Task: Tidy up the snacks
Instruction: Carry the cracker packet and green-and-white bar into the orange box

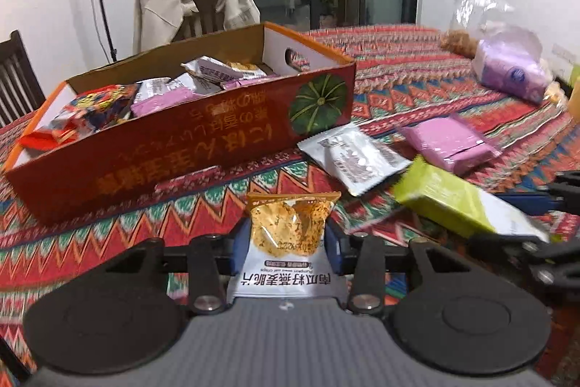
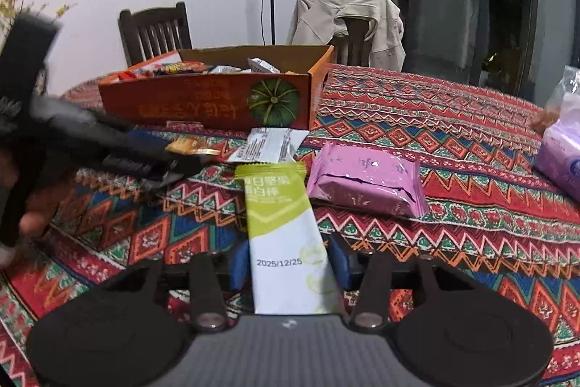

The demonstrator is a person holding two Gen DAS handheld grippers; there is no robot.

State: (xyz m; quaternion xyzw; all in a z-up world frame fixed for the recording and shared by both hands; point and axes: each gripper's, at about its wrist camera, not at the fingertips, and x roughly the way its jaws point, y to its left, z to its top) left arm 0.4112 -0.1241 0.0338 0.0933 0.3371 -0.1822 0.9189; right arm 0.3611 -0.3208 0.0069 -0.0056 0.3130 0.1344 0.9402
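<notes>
Snacks are in hand on both sides: the left gripper (image 1: 286,242) pinches an orange-topped clear packet of oat crisps (image 1: 288,234), and the right gripper (image 2: 288,263) clamps a long green-and-white bar wrapper (image 2: 281,223), both just above the patterned red tablecloth (image 2: 435,140). A good carry lifts each clear of the pink packet (image 2: 362,184) and white sachet (image 2: 268,144) lying nearby, then releases only once over the open orange cardboard box with the pumpkin picture (image 1: 181,140), which sits close ahead.

1. An orange chips bag (image 1: 288,234) sits squeezed in the left tool (image 1: 286,242).
2. A green and white bar (image 2: 286,242) sits squeezed in the right tool (image 2: 286,260).
3. The open red box (image 1: 174,129) beyond both is full of snacks.
</notes>
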